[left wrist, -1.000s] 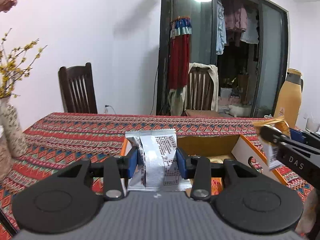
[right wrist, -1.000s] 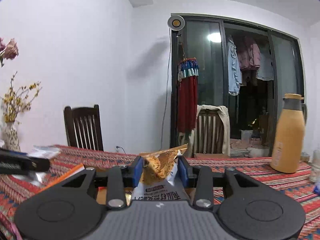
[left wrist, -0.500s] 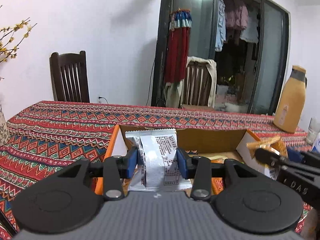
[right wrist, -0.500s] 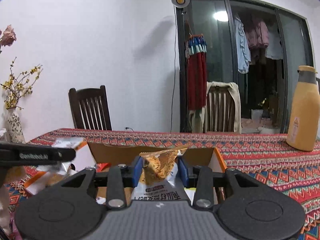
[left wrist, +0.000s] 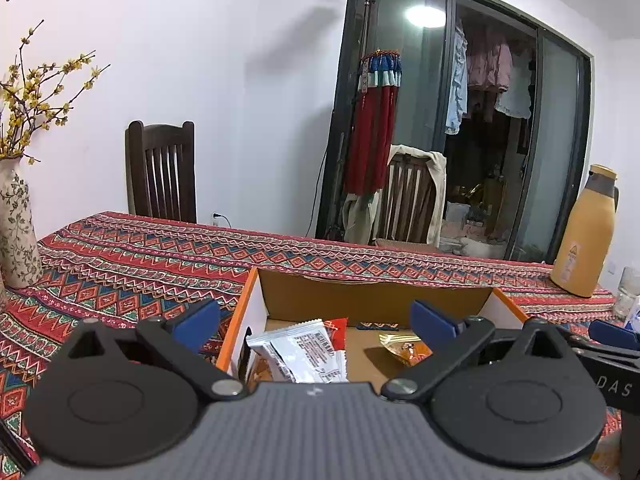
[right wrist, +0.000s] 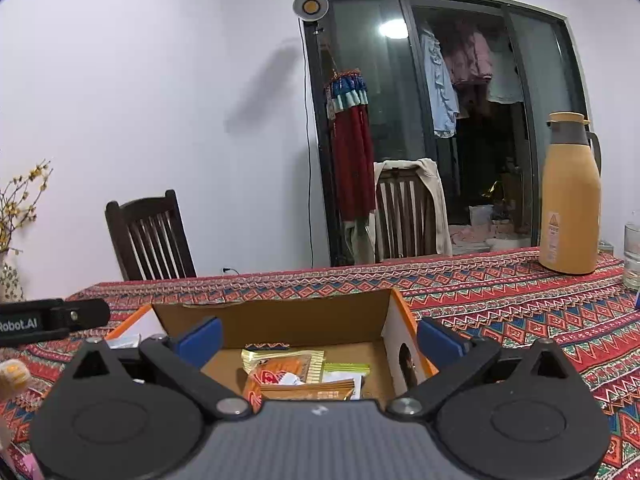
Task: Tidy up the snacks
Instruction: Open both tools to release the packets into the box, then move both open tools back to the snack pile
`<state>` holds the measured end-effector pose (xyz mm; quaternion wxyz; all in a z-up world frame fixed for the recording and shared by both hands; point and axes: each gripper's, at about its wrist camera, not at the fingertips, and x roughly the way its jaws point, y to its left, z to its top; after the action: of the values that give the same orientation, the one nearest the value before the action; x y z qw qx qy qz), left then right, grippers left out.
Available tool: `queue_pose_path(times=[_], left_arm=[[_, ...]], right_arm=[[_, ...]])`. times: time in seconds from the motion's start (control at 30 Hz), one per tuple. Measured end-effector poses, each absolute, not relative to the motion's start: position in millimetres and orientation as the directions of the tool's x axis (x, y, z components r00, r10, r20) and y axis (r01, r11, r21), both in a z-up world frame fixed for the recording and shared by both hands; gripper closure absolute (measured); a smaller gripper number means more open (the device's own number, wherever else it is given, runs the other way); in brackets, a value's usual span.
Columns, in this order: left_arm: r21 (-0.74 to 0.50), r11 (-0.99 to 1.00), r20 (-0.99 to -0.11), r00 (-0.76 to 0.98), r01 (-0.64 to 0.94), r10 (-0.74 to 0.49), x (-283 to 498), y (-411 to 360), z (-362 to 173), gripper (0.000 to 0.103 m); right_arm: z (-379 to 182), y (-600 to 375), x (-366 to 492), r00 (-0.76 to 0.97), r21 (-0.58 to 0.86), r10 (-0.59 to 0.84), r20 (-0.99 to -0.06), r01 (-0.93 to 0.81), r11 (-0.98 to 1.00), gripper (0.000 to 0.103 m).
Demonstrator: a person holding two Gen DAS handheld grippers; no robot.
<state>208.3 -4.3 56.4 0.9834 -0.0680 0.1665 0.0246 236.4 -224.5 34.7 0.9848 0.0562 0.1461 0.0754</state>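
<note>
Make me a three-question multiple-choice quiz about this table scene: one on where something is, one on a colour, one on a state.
1. Where does the silver snack packet lie?
A. in the cardboard box
B. beside the vase
C. on a chair

2. What colour is the tall flask?
A. green
B. yellow-orange
C. black

3. How does the left tool stand?
A. clamped on a packet
B. open, empty
C. out of view

Answers: 1 A, it rests on the box floor. 2 B, its body is yellow-orange. 3 B, its blue pads stand wide apart and are opening, with nothing between them.

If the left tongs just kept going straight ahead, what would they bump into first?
Probably the white snack packet lying in the cardboard box; the left tongs, opening and empty, tilt slightly down toward it. Depth is hard to judge.
</note>
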Motion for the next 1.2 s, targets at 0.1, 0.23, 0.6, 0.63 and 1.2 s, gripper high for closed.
queue_pose_path(times=[0.1, 0.23, 0.6, 0.63, 1.2], left_arm=[[-0.135, 0.989, -0.328, 0.945, -0.066, 0.018, 205, -4, 58, 0.0], [-0.137, 0.989, -0.325, 0.946, -0.059, 0.012, 202, -4, 59, 0.0], [-0.126, 0.991, -0.371, 0.929, -0.054, 0.003, 210, -6, 50, 0.0], [-0.126, 0.99, -0.372, 0.928, -0.055, 0.004, 210, -6, 49, 0.0], [-0.128, 0.986, -0.401, 0.915, -0.11, 0.049, 176, 7, 61, 0.0]], right_arm=[[39, -225, 229, 0.951, 0.14, 0.174, -0.258, -0.141, 0.98, 0.0], [41, -227, 223, 0.955, 0.152, 0.187, -0.229, -0.154, 0.976, 0.0], [37, -223, 224, 0.95, 0.144, 0.188, -0.251, -0.155, 0.977, 0.0], [38, -222, 223, 0.951, 0.141, 0.188, -0.247, -0.157, 0.978, 0.0], [57, -215, 186, 0.967, 0.097, 0.144, -0.21, -0.126, 0.987, 0.0]])
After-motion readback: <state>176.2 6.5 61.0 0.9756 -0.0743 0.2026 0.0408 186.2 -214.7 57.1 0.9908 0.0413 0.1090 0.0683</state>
